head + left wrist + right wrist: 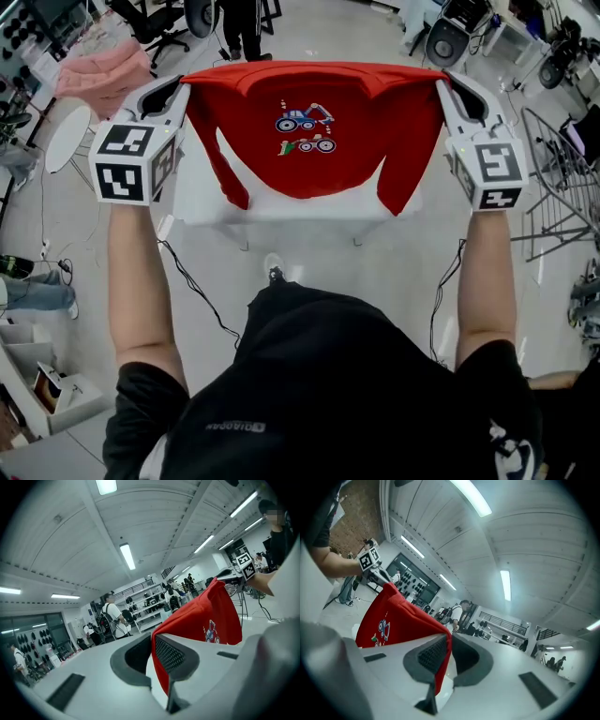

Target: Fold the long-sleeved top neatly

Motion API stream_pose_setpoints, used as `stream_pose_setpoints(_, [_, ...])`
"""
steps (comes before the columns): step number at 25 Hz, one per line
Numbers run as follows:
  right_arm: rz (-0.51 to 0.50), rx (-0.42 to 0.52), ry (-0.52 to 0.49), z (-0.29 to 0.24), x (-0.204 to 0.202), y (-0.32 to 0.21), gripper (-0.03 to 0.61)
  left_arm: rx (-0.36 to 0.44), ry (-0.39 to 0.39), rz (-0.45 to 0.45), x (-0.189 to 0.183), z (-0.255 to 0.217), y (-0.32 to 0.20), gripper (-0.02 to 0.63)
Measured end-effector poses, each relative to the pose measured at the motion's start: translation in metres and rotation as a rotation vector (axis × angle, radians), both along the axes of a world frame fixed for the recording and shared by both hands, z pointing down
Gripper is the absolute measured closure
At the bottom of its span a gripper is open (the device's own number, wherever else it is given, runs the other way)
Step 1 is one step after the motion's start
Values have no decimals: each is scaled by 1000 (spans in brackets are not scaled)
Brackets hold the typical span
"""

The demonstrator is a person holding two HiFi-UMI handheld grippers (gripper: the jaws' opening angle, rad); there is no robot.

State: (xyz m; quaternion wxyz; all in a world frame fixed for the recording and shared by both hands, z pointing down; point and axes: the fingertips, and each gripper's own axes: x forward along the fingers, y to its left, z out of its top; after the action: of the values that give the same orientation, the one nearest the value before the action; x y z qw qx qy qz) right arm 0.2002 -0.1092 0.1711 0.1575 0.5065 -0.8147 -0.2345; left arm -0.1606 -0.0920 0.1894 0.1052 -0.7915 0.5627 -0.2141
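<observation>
Head view: the red top (356, 103) is stretched out in the air with its print (305, 129) facing the camera. The left gripper (176, 91) has one shoulder corner and the right gripper (448, 86) has the other. So the cloth runs straight from fingers to fingers and hangs below them. Both sleeves (230, 178) dangle loose under the fingers, over a white table (281, 214). Count: one top, two sleeves, one print, two grippers, one table.

Left gripper view: the fingers (169, 654) are nearly together with a fold of red clamped between them. It's a narrow gap, filled with cloth. From the fingertips the top (206, 616) stretches off toward the other gripper's cube (246, 565).

Right gripper view: same deal mirrored. The fingers (432, 652) are pinched on a red edge, and the top (389, 616) runs away from the tips toward the far cube (370, 558).

My read is that this is the hold-it-up-and-spread step — no fold is in yet. The next move should be laying it flat on the table under the fingers. That needs both corners kept level and the pull even, and the sleeves must not bunch up underneath — otherwise the folds come out crooked.
</observation>
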Motion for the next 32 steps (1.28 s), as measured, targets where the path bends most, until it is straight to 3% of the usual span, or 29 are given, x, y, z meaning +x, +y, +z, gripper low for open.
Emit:
stream_pose_setpoints(6, [-55,14,-66,-16,-4,64,541,29,20,14,-7,-26,71,583])
stream_pose_setpoints(12, [-49,-21,-90,-7,-3,51,541,-5,34,-14,-7,-26,62,583])
stream_pose_setpoints(20, [30,-208,-103,86,-17,-27,541,-233,45,-33,-23,85,-19,583])
stream_pose_setpoints(25, [70,-305,-133,129,-22,-90,541,-380,98,-30,-29,153,-93,583])
stream_pose_setpoints(32, [148,-411,-96,170,-42,-184,540,-464,87,-10,-48,201,-194,583])
